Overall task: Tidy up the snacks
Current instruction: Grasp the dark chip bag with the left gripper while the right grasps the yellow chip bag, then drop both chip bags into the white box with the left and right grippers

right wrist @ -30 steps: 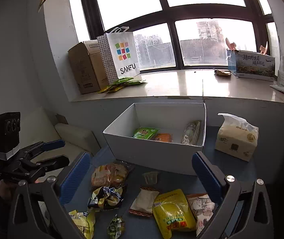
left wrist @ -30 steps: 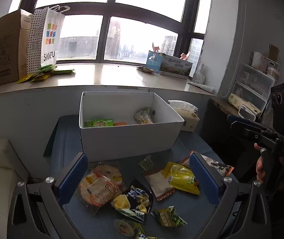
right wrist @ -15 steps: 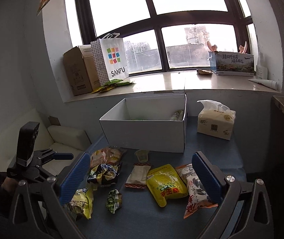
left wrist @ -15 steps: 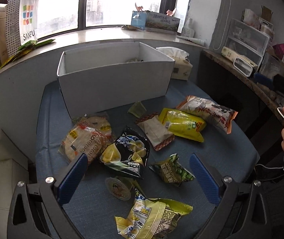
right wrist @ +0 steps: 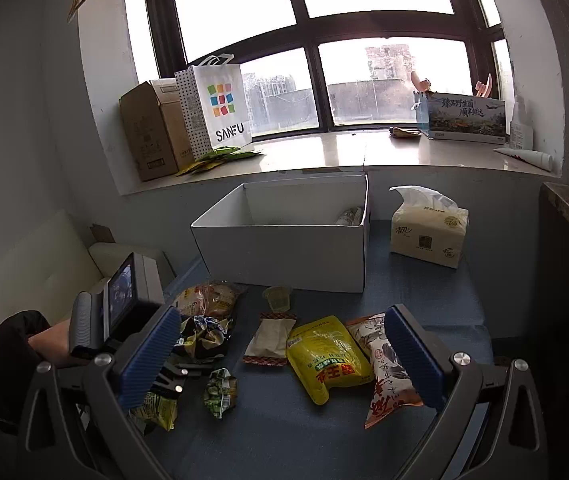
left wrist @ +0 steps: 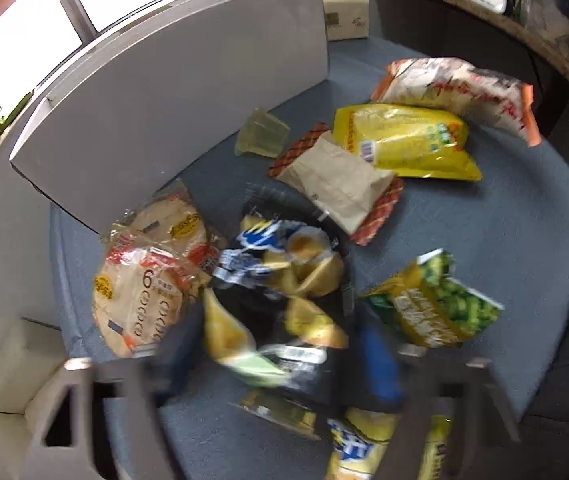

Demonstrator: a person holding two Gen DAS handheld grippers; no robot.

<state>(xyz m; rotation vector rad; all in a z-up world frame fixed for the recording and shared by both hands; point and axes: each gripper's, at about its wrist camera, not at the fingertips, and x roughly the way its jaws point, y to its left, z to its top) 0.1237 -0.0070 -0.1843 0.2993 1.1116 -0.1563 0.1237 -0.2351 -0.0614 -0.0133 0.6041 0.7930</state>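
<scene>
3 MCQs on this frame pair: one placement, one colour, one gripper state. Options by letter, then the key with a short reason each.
1. Where does the tissue pack stand?
A. inside the white box
B. on the table, right of the white box
C. on the windowsill

2. What colour is the packet between the brown-paper snack and the orange-edged bag?
A. yellow
B. blue
C. pink

3. How is the right gripper?
A. shut on the yellow packet
B. shut on nothing
C. open, holding nothing

Key:
1 B: it sits on the blue surface beside the white box.
2 A: its wrapper is bright yellow.
3 C: its blue pads stand wide apart with only the table between them.
</scene>
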